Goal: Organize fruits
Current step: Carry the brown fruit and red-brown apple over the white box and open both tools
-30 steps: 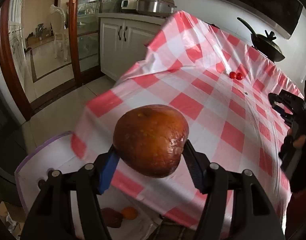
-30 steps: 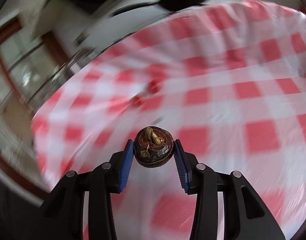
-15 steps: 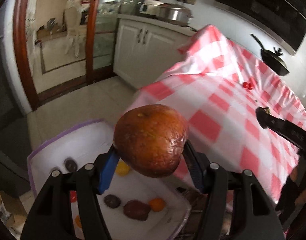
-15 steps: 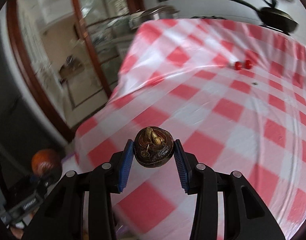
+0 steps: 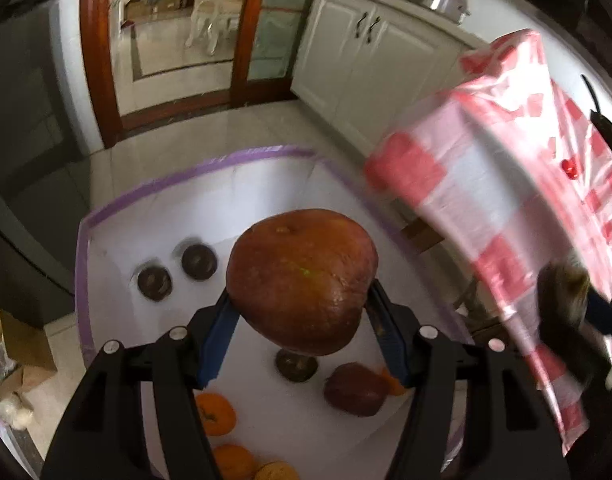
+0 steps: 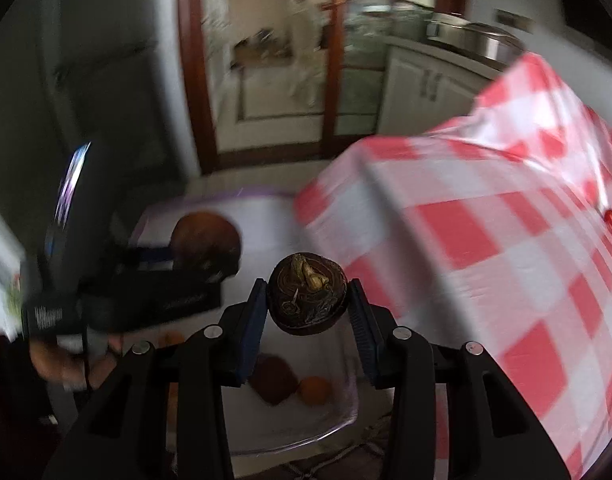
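Note:
My left gripper [image 5: 302, 330] is shut on a large brown-red pomegranate [image 5: 302, 280] and holds it above a white purple-rimmed bin [image 5: 154, 208] on the floor. The bin holds dark mangosteens [image 5: 199, 261], a smaller red fruit [image 5: 355, 390] and oranges [image 5: 216, 414]. My right gripper [image 6: 306, 312] is shut on a dark mangosteen [image 6: 306, 298], above the bin's near edge [image 6: 325, 420], beside the table. The left gripper with the pomegranate [image 6: 206, 240] shows at left in the right wrist view.
A table with a red-and-white checked cloth [image 5: 505, 200] stands to the right of the bin, with two small red fruits [image 5: 570, 168] on it. White cabinets [image 5: 369, 48] and a wood-framed glass door [image 5: 242, 24] stand behind. A cardboard box [image 5: 14, 344] sits at left.
Both grippers have swung left, off the table and over the bin on the floor, each still holding its fruit. More of the bin's contents show now.

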Tool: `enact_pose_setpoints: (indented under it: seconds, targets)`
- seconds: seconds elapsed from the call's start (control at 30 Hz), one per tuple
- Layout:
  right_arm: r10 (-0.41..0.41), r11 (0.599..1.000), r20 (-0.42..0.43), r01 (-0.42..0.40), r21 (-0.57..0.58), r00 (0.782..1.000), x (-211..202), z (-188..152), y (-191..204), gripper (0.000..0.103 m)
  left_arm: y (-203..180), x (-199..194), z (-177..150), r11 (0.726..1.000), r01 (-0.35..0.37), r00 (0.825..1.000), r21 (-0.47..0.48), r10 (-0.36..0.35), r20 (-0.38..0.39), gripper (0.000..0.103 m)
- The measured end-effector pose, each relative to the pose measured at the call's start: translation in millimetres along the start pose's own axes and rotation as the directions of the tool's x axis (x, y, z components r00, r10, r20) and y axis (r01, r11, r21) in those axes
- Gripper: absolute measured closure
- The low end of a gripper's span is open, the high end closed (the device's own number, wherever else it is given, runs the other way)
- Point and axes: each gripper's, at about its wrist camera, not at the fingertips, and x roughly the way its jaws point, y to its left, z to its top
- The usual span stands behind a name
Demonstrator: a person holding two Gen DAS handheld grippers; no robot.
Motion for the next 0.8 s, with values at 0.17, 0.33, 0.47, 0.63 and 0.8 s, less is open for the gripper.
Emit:
enact_pose_setpoints:
  seconds: [0.17,0.33,0.47,0.63,0.8]
  targets:
    - [0.007,0.997,-0.083,-0.013,-0.070,0.997,26.9,-19.5,19.0,0.062,11.9,17.4,-12.7,0.998,-0.061,0.997,-0.020,0.060,-0.052,0.039]
    - [0.014,0.997,-0.139,-0.025,-0.077,0.990,48.8,-28.9,17.4,0.062,22.3,34.7,-23.4,0.993,-0.108,0.988,-0.048,0.102,-0.113,0.039]
    - [0.021,0.994,-0.194,-0.040,-0.097,0.981,68.9,-36.9,19.4,0.062,23.8,37.0,-27.4,0.989,-0.138,0.984,-0.048,0.131,-0.119,0.040]
    - [0.027,0.987,-0.242,-0.064,-0.145,0.970,88.1,-46.5,30.0,0.062,15.3,29.7,-25.2,0.986,-0.168,0.984,-0.017,0.166,-0.061,0.045]
    - [0.023,0.984,-0.282,-0.072,-0.164,0.959,100.4,-52.9,30.4,0.062,14.8,35.4,-24.0,0.982,-0.187,0.980,-0.010,0.185,-0.079,0.045]
